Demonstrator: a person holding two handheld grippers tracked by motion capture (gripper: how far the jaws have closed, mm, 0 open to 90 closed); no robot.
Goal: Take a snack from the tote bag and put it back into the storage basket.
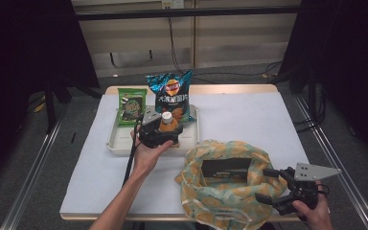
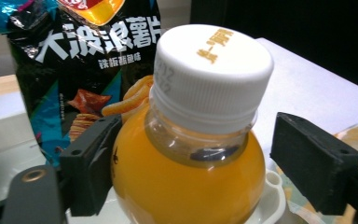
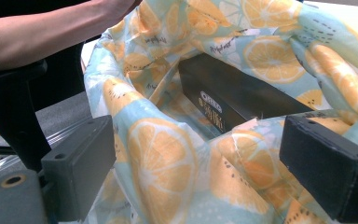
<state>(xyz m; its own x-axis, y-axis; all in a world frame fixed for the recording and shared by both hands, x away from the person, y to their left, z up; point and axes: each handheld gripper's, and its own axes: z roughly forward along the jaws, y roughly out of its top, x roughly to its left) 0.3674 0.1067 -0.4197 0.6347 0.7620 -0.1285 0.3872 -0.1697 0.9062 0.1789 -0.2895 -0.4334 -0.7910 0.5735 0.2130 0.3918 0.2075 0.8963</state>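
Note:
An orange-juice bottle (image 1: 168, 126) with a white cap (image 2: 212, 70) stands on the white tray (image 1: 117, 146). My left gripper (image 1: 168, 132) is around it. In the left gripper view the bottle (image 2: 186, 186) sits between the jaws of the left gripper (image 2: 191, 168). The left pad is against it, and a gap shows at the right pad, so the gripper is open. My right gripper (image 1: 268, 186) is at the right rim of the lemon-print cloth bag (image 1: 220, 196). It stands open with the bag's fabric (image 3: 168, 163) lying between its wide jaws (image 3: 198, 172). A black box (image 1: 226, 167) rests inside the bag.
A blue chips bag (image 1: 171, 93) and a green snack packet (image 1: 132, 106) stand at the back of the tray. The chips bag (image 2: 74, 60) rises right behind the bottle. A white cloth (image 1: 249, 120) covers the table. The person's left forearm (image 3: 42, 32) crosses above the bag.

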